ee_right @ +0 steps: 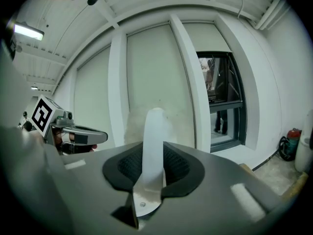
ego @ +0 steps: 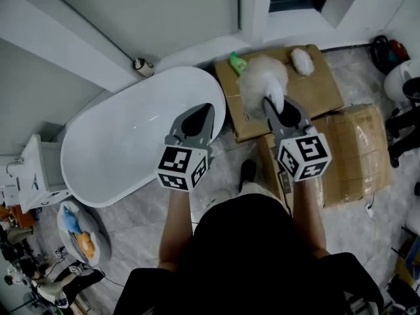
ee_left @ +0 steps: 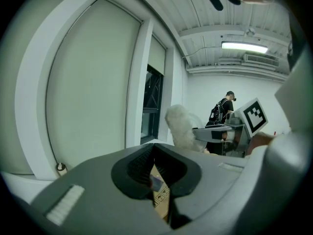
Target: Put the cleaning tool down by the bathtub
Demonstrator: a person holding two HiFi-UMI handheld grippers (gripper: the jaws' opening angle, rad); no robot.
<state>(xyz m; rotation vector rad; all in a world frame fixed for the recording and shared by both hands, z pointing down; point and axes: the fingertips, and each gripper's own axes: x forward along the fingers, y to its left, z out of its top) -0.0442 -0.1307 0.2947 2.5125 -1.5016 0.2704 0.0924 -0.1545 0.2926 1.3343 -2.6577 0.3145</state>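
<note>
Two tools are held out side by side in front of the person. The left tool hangs over the right end of the bathtub. Its jaws are closed together with nothing gripped between them, and only a sliver of cardboard shows through the slit lower down. The right tool is just past the bathtub's right rim, and its jaws are clamped on the flat white handle of the duster. The handle stands up between the pads. The fluffy white head at its far end is in the air above a cardboard box that lies on the floor just right of the bathtub. A small white fluffy lump and a green item rest on that box. A second, larger box lies further right of the bathtub.
</note>
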